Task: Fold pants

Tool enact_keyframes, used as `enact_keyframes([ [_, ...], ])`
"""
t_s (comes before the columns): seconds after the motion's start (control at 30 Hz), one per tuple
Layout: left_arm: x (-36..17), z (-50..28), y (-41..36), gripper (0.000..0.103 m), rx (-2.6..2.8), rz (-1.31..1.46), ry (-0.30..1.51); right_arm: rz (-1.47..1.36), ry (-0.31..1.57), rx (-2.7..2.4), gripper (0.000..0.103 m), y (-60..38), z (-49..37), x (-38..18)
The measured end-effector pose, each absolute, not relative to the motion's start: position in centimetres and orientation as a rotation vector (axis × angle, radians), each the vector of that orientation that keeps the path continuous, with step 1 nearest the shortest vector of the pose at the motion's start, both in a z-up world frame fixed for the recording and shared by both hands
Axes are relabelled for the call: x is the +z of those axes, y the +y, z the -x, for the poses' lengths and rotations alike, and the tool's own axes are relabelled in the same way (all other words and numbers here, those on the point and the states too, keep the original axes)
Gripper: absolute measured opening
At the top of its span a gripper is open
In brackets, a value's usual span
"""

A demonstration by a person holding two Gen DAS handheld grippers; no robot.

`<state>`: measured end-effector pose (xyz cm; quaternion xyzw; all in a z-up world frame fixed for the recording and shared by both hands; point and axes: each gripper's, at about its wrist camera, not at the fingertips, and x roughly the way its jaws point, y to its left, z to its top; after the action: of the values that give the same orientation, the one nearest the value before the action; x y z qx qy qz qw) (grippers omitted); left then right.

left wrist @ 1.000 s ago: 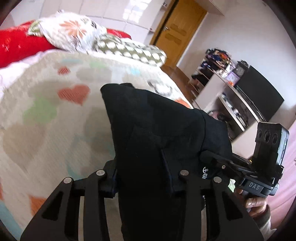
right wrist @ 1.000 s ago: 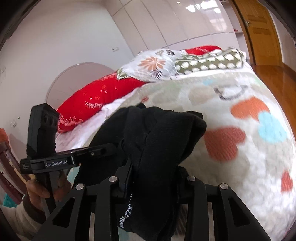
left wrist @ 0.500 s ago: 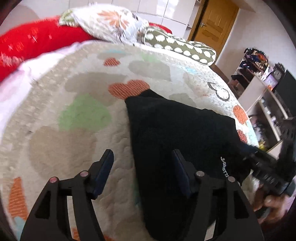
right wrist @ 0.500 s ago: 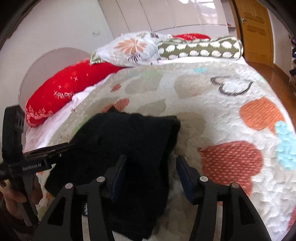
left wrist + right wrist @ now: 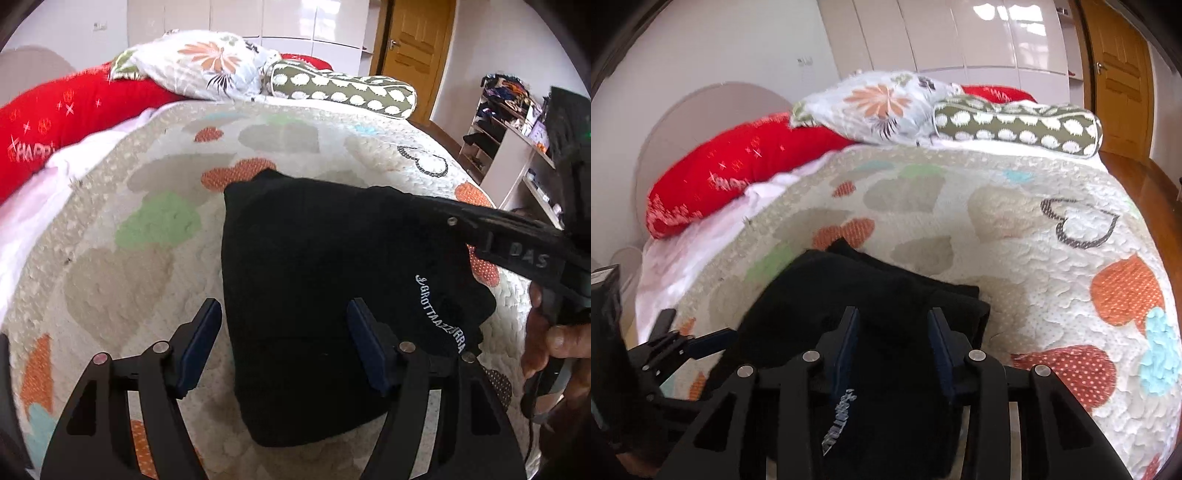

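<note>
Black pants (image 5: 332,280) folded into a compact stack at lower centre of frame on the quilted bed (image 5: 110,229), both left claw (image 5: 284,350) and right claw (image 5: 892,339) wide, holding nothing; probably only tidying left.

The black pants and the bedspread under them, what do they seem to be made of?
The black pants look like a soft, matte knit, perhaps fleece or cotton jersey: they show no shine, fold thickly, and carry white lettering. The bedspread looks like quilted cotton: a puckered, stitched surface with printed hearts in flat colours. The exact fibre of either cannot be told.
</note>
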<state>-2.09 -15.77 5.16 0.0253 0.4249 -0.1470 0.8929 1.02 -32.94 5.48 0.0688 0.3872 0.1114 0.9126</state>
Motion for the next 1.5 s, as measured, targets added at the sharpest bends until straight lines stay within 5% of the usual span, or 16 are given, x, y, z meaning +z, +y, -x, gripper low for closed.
enact_keyframes([
  [1.17,5.3,3.9,-16.0,0.077,-0.28,-0.015,0.867,-0.088,0.84,0.179,0.052,-32.7,7.4,4.6],
  [1.5,8.3,6.1,-15.2,0.078,-0.223,-0.042,0.777,-0.132,0.715,0.103,0.074,-32.6,9.1,8.4],
])
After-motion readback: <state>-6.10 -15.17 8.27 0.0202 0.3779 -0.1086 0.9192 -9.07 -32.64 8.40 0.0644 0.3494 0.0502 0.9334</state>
